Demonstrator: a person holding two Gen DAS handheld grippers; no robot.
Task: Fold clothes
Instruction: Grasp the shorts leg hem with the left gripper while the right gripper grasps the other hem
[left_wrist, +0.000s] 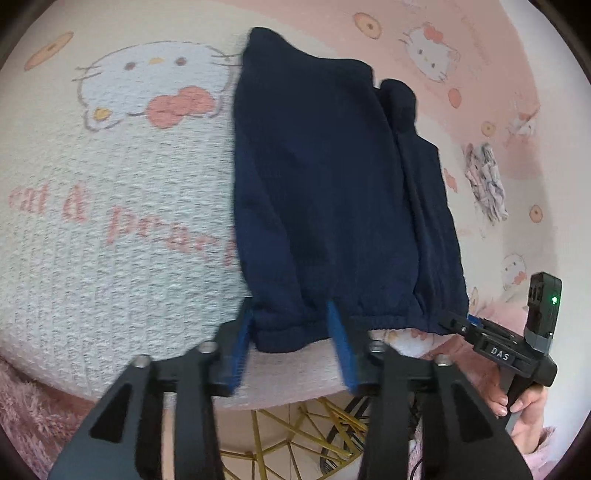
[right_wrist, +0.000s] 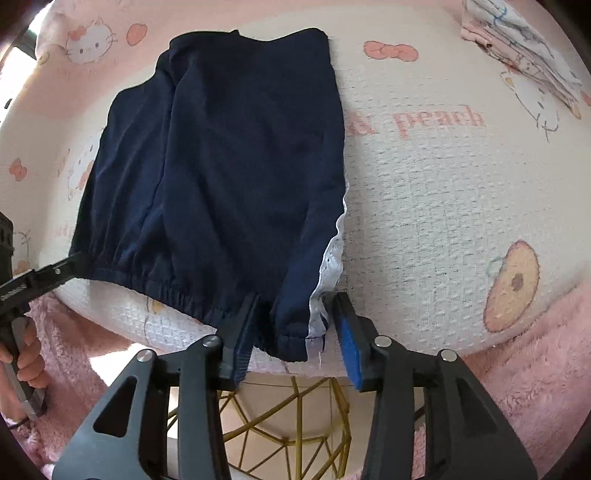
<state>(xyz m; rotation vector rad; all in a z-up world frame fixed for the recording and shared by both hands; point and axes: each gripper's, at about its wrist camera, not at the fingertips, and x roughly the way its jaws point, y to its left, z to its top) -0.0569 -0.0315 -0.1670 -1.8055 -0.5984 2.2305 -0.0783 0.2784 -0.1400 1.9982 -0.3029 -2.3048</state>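
A navy garment with an elastic hem lies folded on a cat-print tablecloth, its hem at the near table edge. White lace trim peeks out along its right side. My left gripper is open, its blue-padded fingers either side of the hem's left corner. My right gripper is open too, straddling the right corner by the lace. Each gripper shows in the other's view, the right gripper and the left gripper, held by a hand, tips at the hem's ends.
A small stack of folded printed clothes sits at the far right of the table. A gold wire frame shows below the near edge. A pink fluffy rug covers the floor.
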